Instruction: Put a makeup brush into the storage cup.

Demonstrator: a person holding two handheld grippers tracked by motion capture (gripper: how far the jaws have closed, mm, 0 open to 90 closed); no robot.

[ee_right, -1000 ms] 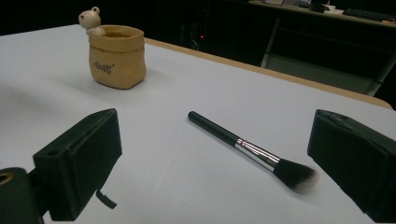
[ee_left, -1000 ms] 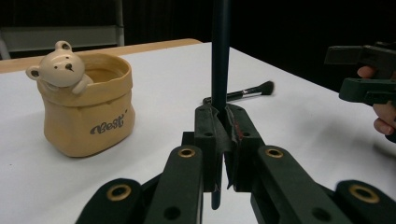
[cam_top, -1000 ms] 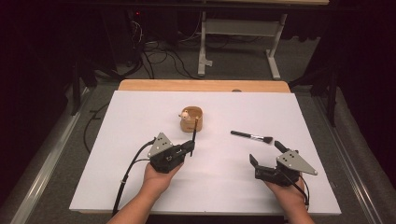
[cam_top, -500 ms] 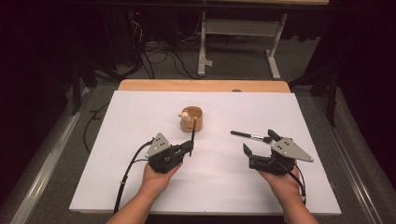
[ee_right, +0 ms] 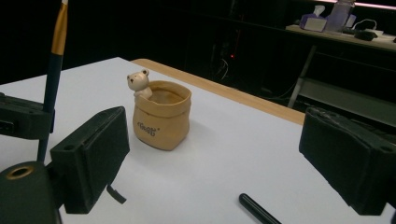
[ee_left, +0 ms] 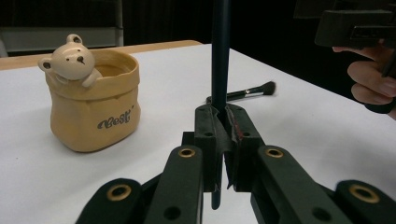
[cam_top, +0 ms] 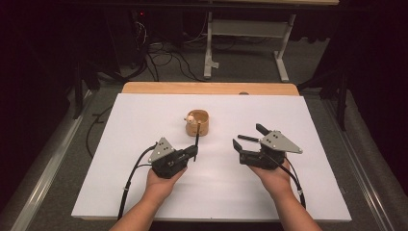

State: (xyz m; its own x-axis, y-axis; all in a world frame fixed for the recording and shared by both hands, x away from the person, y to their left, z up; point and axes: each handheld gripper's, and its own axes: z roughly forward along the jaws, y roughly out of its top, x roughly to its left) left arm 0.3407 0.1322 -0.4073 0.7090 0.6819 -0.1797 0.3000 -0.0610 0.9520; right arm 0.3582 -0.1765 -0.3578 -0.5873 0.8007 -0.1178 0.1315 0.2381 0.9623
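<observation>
**Left claw grips a brush upright while the right one closes in on the second**

High view has both hands low on the white mat (cam_top: 144, 125), with a tan bear pot (cam_top: 198, 122) standing between and just beyond them. The left claw (cam_top: 195, 150) is pressed together on a dark-handled brush (cam_top: 197, 139), pinching it low on the stem so it stands nearly upright; in the left gripper view the handle (ee_left: 220, 56) rises straight out of the clamped pads (ee_left: 205, 135). Holding it vertical just beside the pot suits dropping it in handle-first or bristle-up, and I judge that is the intent.

The right claw (cam_top: 248, 136) is spread wide with nothing between its pads, and its jaws have just been narrowing a little. A second brush lies flat on the mat; the left gripper view shows its bristled head (ee_left: 259, 89) beyond the held stem, and the right gripper view shows the tip of its handle (ee_right: 261, 210) on the mat, low between the open jaws. So that brush sits just beneath and ahead of the right claw, apart from it, not yet gripped. The pot (ee_right: 161, 119) stands farther off, toward the left claw.
</observation>
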